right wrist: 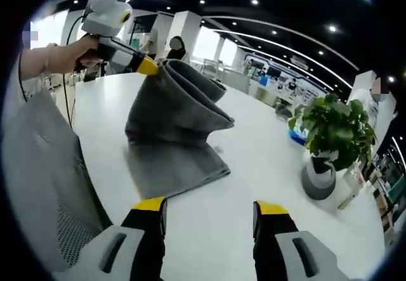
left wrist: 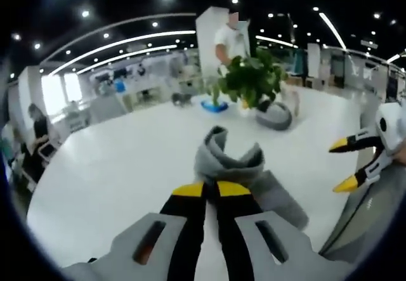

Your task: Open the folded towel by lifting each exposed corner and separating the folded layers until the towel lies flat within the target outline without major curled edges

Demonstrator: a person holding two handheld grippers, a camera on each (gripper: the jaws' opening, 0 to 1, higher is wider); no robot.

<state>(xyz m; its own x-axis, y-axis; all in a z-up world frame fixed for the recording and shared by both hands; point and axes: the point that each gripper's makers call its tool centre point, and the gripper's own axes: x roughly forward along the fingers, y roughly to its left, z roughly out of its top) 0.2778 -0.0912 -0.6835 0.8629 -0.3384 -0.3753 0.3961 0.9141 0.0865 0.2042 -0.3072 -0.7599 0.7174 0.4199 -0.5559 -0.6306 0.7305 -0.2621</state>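
A grey towel (left wrist: 229,158) lies partly on the white table (left wrist: 127,167). My left gripper (left wrist: 210,189) is shut on one of its corners and holds that corner up off the table. In the right gripper view the towel (right wrist: 174,119) rises into a folded, tent-like shape from the left gripper (right wrist: 147,66) at its top, and its lower layer lies flat on the table (right wrist: 266,167). My right gripper (right wrist: 210,206) is open just short of the towel's near edge, with nothing between its fingers. It also enters the left gripper view as the right gripper (left wrist: 343,164), apart from the towel.
A potted green plant (right wrist: 333,129) in a grey pot stands on the far side of the table, next to a blue dish (left wrist: 214,106). A grey mesh chair back (right wrist: 44,167) sits beside the table edge. A person (left wrist: 229,40) stands behind the plant.
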